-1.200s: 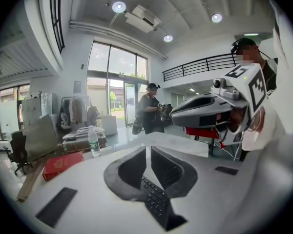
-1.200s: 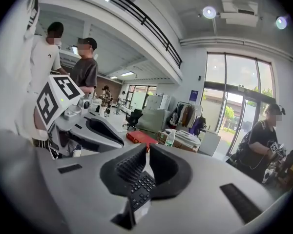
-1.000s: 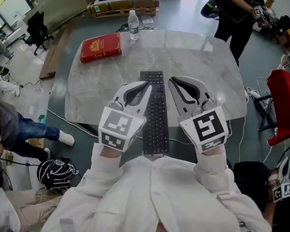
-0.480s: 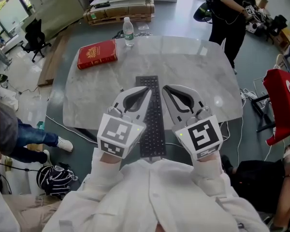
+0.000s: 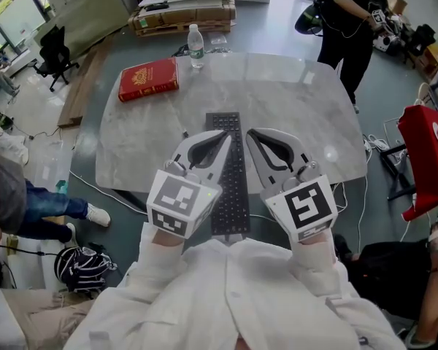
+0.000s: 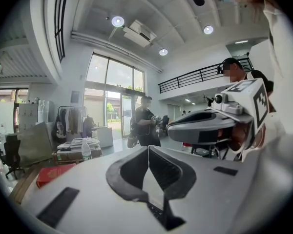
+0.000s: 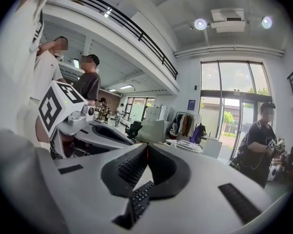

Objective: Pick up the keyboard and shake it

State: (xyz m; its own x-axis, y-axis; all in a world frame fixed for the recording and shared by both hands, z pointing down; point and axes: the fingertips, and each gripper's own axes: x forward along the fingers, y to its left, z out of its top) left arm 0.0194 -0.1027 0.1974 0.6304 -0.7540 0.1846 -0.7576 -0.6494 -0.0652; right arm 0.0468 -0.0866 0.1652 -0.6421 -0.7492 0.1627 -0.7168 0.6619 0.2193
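Barely shifted since earlier frames: keyboard (image 5: 235,195) | left gripper (image 5: 225,132), right gripper (image 5: 250,132) clamped shut on it | lift apparently begun | next: shaking required, grip kept firm

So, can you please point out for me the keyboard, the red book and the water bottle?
keyboard (image 5: 235,184), head view: the middle rows of keys.
red book (image 5: 147,79), head view: the middle of its cover.
water bottle (image 5: 196,49), head view: its body, below the cap.

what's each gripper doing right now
left gripper: closed, gripping the keyboard by its left edge.
right gripper: closed, gripping the keyboard by its right edge.
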